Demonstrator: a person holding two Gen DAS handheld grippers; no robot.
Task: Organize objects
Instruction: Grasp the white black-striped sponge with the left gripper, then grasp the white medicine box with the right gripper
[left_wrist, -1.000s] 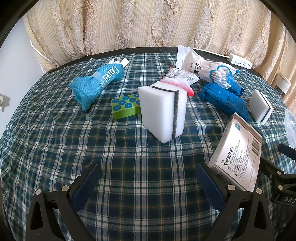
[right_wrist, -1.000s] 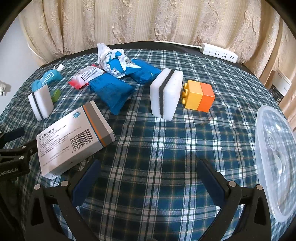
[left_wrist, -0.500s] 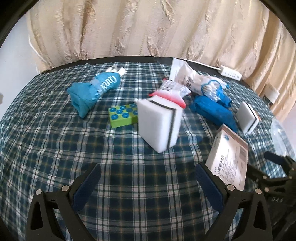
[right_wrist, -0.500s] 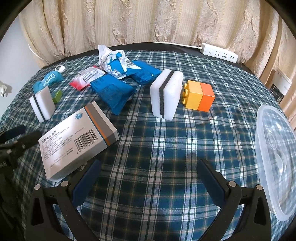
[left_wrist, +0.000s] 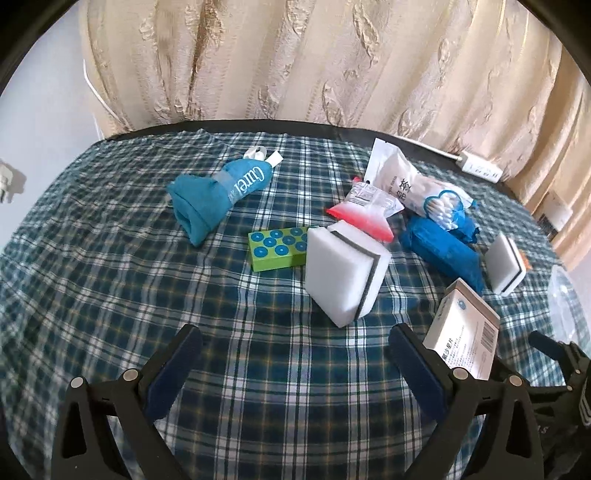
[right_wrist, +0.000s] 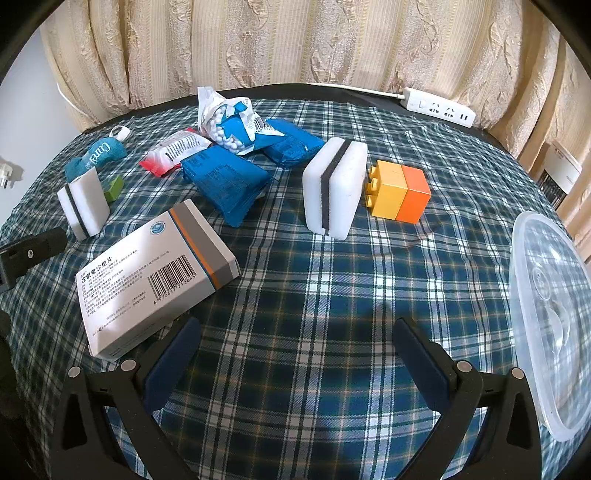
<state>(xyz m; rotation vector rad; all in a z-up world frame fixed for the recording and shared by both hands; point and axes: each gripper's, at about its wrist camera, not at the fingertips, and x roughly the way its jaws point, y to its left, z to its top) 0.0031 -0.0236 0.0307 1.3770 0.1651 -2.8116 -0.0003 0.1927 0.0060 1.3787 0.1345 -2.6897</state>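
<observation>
Both tongs spread wide and empty: left tongs (left_wrist: 295, 354) low over the near part of the blue-green plaid cloth on the table (left_wrist: 110, 266), right tongs (right_wrist: 295, 347) likewise over bare cloth. Left wrist view: a white sponge block with a dark grey middle layer (left_wrist: 345, 271) stands on edge just beyond the left tongs; touching its left side, a green toy brick with blue studs (left_wrist: 277, 249). Far left, a rolled teal cloth with a band reading "Curel" (left_wrist: 218, 192). Behind the sponge, a red-and-clear sachet (left_wrist: 364, 212), print too small to read. Right wrist view: a white cardboard medicine box with grey and orange stripes, Chinese print and a barcode (right_wrist: 155, 273) lies near left, just beside the left finger. Mid-table, a second white sponge with grey layer (right_wrist: 334, 188) stands upright, touching a yellow-and-orange toy brick (right_wrist: 399, 195) on its right. Further left, two blue foil packets (right_wrist: 225, 184) and a bag of cotton swabs (right_wrist: 232, 120). Clear plastic lid (right_wrist: 550, 325) at near right edge; white power strip (right_wrist: 439, 107) at far edge.
</observation>
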